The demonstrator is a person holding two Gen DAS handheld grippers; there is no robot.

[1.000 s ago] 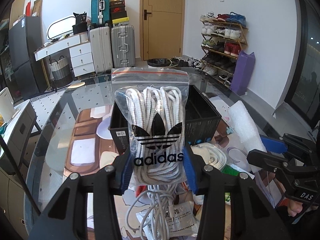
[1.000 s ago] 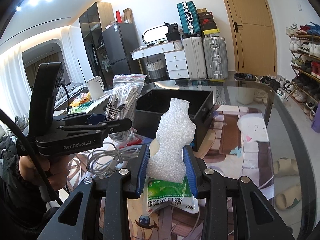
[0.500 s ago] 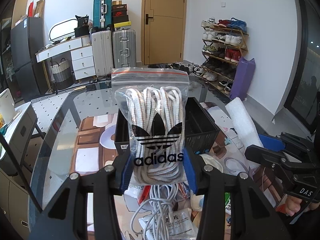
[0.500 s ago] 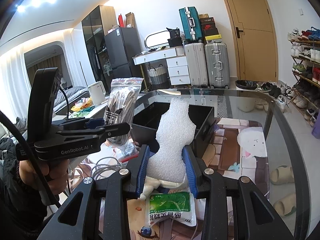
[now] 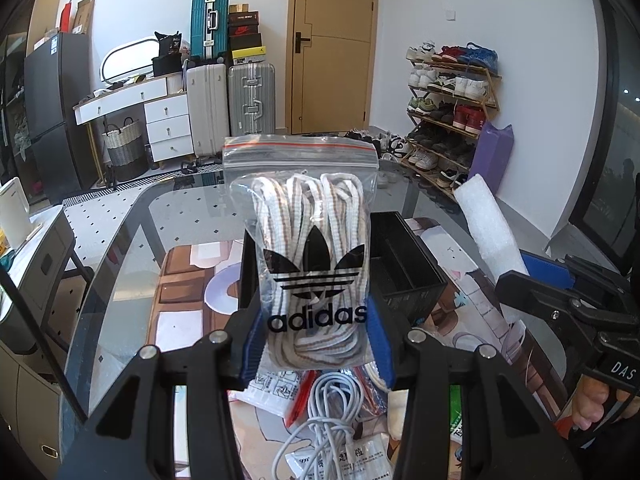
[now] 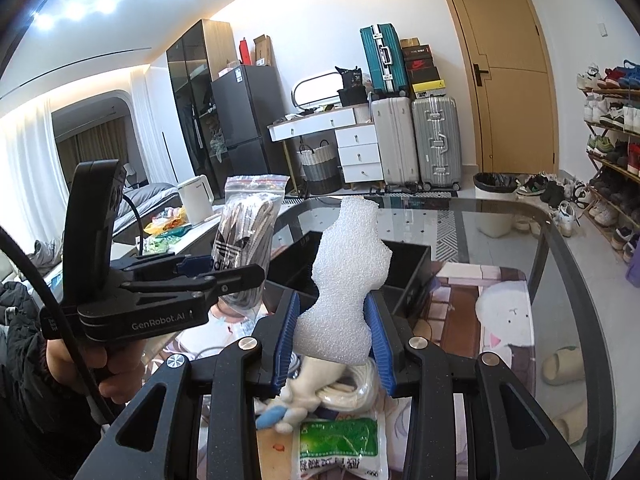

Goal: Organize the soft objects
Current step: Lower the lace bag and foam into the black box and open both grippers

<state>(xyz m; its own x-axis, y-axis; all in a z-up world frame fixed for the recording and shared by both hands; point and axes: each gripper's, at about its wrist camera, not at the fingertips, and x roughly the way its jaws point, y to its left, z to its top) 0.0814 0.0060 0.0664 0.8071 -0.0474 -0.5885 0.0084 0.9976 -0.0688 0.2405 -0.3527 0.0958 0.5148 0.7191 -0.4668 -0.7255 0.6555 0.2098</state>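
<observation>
both loads have come up off the clutter since a second ago: in the right wrist view the green packet (image 6: 339, 446) that sat right under the jaws now lies lower in frame, with a rope coil and a plush toy (image 6: 304, 390) exposed beneath. the left gripper (image 5: 316, 342) has its jaws clamped on the low end of the zip bag of laces (image 5: 310, 264), bag standing upright in front of the black box (image 5: 404, 268). the right gripper (image 6: 332, 340) has its jaws clamped on the foam piece (image 6: 346, 280), also upright and clear of the glass table (image 6: 560, 264). my read: both picks are done, next is the carry over the box rim and release. the box looks split into compartments by dividers; i see nothing in the parts visible, but both held items block much of it. loose white cable (image 5: 328, 412) and printed packets remain on the table near the box.
</observation>
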